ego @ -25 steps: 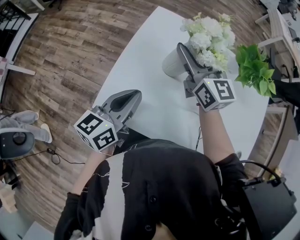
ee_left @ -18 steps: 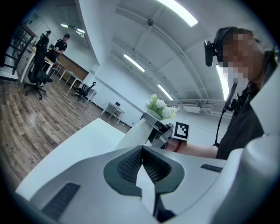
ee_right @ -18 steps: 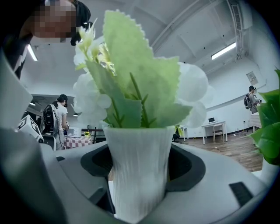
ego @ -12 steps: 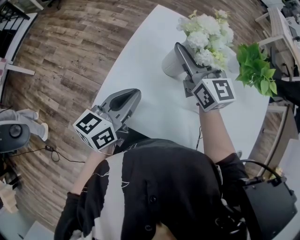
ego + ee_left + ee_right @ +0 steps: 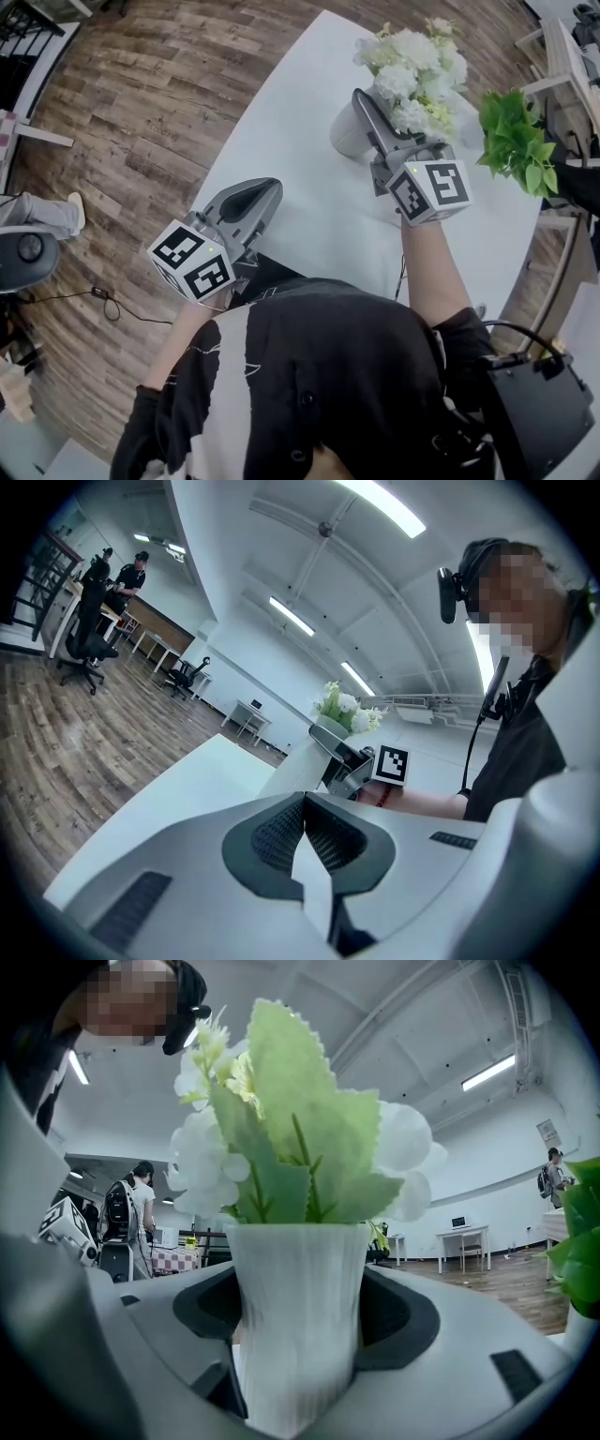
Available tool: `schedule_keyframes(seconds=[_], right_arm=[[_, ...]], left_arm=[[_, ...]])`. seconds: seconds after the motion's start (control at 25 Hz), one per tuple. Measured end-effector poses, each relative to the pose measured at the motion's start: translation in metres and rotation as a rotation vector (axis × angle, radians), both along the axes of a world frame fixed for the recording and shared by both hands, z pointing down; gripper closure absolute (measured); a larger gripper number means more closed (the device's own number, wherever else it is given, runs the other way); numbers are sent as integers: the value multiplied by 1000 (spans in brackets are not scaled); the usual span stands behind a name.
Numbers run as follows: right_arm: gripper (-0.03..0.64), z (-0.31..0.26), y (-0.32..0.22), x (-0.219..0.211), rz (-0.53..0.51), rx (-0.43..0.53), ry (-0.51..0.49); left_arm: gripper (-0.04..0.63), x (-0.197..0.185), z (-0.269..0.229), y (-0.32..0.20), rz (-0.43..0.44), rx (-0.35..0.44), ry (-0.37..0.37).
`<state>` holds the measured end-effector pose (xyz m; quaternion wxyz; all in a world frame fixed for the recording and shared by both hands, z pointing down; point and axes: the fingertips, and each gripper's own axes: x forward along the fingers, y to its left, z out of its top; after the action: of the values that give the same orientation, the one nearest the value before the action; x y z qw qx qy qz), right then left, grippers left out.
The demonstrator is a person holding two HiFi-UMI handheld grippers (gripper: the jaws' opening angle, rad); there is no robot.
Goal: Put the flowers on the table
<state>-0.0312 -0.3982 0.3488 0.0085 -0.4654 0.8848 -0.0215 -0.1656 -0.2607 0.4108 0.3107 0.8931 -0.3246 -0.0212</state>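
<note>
Looking along my right gripper (image 5: 298,1335), I see it clamping the ribbed vase (image 5: 292,1269) of flowers (image 5: 281,1138); only the head view shows the table (image 5: 281,159). Left gripper (image 5: 302,806) jaws meet, empty.

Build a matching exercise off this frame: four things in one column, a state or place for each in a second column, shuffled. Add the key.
Things
1. left gripper
2. right gripper
3. white flowers
4. green plant

States or places
A. right of the white flowers in the head view
B. jaws together, nothing between them
C. jaws closed on the white vase
D. standing in the white vase

Pairs: 1-B, 2-C, 3-D, 4-A
</note>
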Motion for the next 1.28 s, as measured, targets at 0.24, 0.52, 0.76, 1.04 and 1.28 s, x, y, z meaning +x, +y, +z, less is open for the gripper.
schedule_keyframes(seconds=[0.24,0.52,0.76,1.04,1.28], right_arm=[[268,2,-1,0,-5,4,5],[270,4,0,2,-6,3,5],[270,5,0,3,-3,6,2],[272,6,0,3,-4,2,7],[272,6,0,2,-5,1,10]], left_arm=[[583,-2,2,-2,-7,4,0],[583,-1,2,-2,-12,-5,5],[583,-1,4,-2,-12,-6,2],[583,0,5,-1,-9,-3,2],[583,-4,2,-3,-37,9,1]])
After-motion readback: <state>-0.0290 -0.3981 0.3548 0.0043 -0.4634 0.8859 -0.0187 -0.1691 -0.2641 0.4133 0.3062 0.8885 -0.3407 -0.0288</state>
